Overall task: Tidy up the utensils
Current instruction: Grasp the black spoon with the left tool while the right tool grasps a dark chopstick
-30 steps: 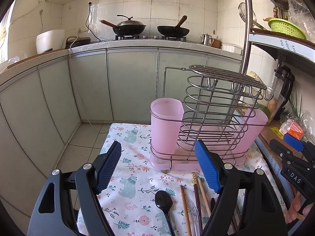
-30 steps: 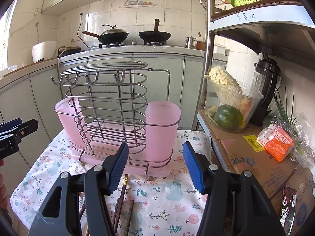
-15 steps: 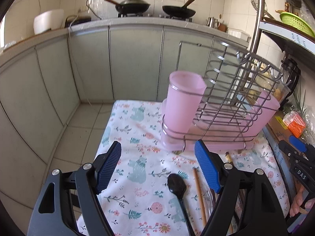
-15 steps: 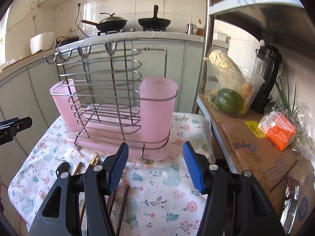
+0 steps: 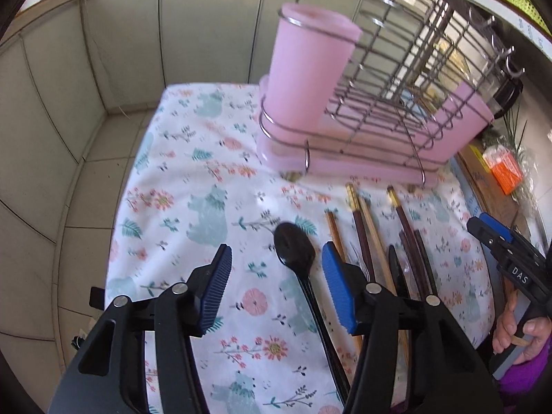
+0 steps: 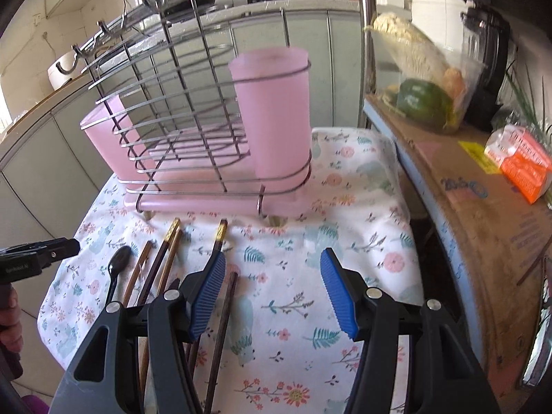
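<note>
Left gripper (image 5: 276, 291) and right gripper (image 6: 272, 295), both angled downward, blue-padded jaws spread wide, nothing between them.

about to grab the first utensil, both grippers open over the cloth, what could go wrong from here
1. The black spoon lies close beside the chopsticks, so the left hand-held gripper may catch both.
2. The chopsticks lie flat on the soft floral cloth; fingertips might pinch or drag the fabric.
3. The two hand-held grippers are near each other; the right hand-held gripper could bump the left over the same pile.
</note>
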A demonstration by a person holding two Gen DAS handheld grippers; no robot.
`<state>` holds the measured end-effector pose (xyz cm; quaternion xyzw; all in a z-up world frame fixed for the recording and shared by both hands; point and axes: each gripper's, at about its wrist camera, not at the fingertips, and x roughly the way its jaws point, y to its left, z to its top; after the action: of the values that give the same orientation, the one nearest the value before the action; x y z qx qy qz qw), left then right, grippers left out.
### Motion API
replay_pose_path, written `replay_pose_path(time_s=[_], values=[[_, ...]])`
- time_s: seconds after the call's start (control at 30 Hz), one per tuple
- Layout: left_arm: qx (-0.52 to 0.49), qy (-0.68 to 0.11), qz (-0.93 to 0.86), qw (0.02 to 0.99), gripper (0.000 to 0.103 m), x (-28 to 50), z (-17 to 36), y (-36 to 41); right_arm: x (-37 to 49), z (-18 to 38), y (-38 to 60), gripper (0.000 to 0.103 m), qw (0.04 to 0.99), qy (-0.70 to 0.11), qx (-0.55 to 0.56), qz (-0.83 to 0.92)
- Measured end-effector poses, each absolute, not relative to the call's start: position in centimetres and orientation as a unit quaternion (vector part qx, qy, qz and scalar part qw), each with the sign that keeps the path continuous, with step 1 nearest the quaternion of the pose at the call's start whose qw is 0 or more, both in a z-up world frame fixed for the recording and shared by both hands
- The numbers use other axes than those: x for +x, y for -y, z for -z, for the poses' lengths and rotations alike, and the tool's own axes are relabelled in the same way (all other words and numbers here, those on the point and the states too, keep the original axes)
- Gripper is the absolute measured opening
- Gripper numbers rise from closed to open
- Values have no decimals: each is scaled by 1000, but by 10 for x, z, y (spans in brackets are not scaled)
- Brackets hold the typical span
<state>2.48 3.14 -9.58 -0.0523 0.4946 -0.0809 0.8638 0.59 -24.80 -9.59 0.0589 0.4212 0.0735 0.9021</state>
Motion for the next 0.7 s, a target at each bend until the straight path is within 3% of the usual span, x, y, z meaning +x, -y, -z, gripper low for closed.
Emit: replay_pose_path(time_s=[0.07, 0.27, 0.4, 0.7], values=[[-59, -510, 90, 853, 54, 23, 102, -29, 6, 103, 247, 55, 892, -439, 68, -85], [-73, -550, 115, 824, 36, 21, 121, -23, 7, 118, 239, 48, 864, -480, 94, -117], [-83, -573, 121, 806, 24, 25, 129, -18, 9, 123, 235, 33, 848, -499, 112, -136], [-112, -630, 113, 760, 24, 51, 151, -12, 16, 127, 241, 32, 822, -523, 155, -161]])
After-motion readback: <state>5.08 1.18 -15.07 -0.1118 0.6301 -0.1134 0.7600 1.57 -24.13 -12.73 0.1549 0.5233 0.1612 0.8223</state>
